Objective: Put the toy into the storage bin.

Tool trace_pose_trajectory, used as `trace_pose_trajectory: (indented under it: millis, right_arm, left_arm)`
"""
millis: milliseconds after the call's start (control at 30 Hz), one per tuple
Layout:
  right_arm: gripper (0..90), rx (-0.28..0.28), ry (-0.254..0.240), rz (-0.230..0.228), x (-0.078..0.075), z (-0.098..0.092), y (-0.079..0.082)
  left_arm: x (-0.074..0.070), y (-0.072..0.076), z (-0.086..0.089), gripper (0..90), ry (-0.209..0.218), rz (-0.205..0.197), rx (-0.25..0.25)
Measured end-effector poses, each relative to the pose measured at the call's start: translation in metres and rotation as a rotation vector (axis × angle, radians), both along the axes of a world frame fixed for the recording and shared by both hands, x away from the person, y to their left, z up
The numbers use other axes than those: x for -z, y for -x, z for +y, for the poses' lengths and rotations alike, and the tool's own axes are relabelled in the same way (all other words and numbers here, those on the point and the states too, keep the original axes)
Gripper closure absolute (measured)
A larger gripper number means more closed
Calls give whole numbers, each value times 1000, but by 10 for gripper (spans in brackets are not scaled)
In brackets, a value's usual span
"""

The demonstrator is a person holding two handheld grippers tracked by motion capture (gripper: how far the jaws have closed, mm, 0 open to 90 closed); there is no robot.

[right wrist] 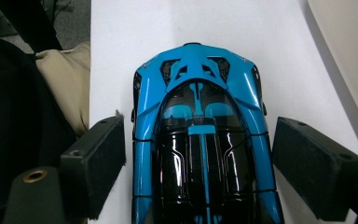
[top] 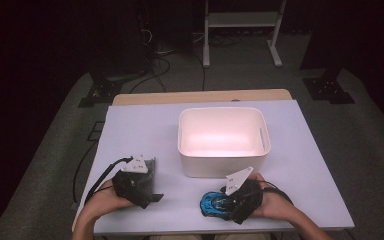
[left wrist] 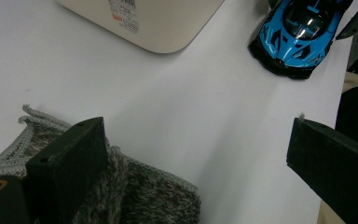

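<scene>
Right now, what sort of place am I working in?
Probably a lab or recording studio, not a home: a plain white-topped table in a dark room, loose black cables on the grey carpet behind it, and a white metal equipment stand beyond.

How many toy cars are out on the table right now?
1. The blue toy car sits near the table's front edge, in front of the white bin, between the open jaws of the right tongs. The bin looks empty.
</scene>
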State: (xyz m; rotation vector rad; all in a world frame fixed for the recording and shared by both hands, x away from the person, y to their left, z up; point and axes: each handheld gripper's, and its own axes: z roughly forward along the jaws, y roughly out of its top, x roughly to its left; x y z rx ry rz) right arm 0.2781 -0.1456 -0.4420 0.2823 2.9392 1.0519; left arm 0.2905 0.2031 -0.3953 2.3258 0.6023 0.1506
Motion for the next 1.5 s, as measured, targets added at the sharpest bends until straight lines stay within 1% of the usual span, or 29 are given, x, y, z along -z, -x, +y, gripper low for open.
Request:
trace_pose_trajectory:
  millis: [100, 133, 233, 400, 500, 667, 833, 967, 1033, 1067, 1133, 1200, 1300, 1500]
  right_arm:
    - [166, 6, -8, 2, 2, -1, 0]
    - [166, 0, -7, -3, 3, -1, 0]
    - [167, 5, -2, 8, 6, -1, 2]
    - [168, 10, 1, -20, 7, -1, 3]
    - [168, 19, -3, -29, 8, -2, 4]
    - [168, 17, 7, -68, 9, -3, 6]
    - [164, 23, 15, -81, 10, -3, 7]
    - [165, 20, 14, -73, 9, -2, 6]
    - [167, 12, 30, -72, 9, 0, 6]
    - [167, 12, 30, -72, 9, 0, 6]
    - [168, -7, 47, -55, 8, 3, 6]
    - [167, -13, 53, -49, 8, 5, 6]
    - [169, -16, 46, -41, 9, 4, 5]
    - [170, -22, 47, -48, 9, 4, 5]
  left_arm:
    - [-1, 0, 0, 45, -2, 1, 2]
    - [0, 0, 0, 45, 1, 2, 0]
    - [-1, 0, 0, 45, -3, 3, 2]
    - [-1, 1, 1, 45, -1, 3, 2]
    - [0, 1, 1, 45, 2, 4, 0]
    - [0, 1, 1, 45, 3, 5, -1]
    - [0, 1, 0, 44, -3, 6, 6]
    - [0, 1, 0, 45, -5, 7, 6]
    - [0, 1, 0, 45, -6, 8, 7]
    - [1, 1, 0, 45, -7, 9, 10]
    - [1, 1, -1, 45, -8, 10, 12]
    - [1, 1, -1, 45, -6, 11, 11]
    - [0, 1, 0, 45, -6, 10, 10]
    - [1, 1, -1, 45, -8, 13, 12]
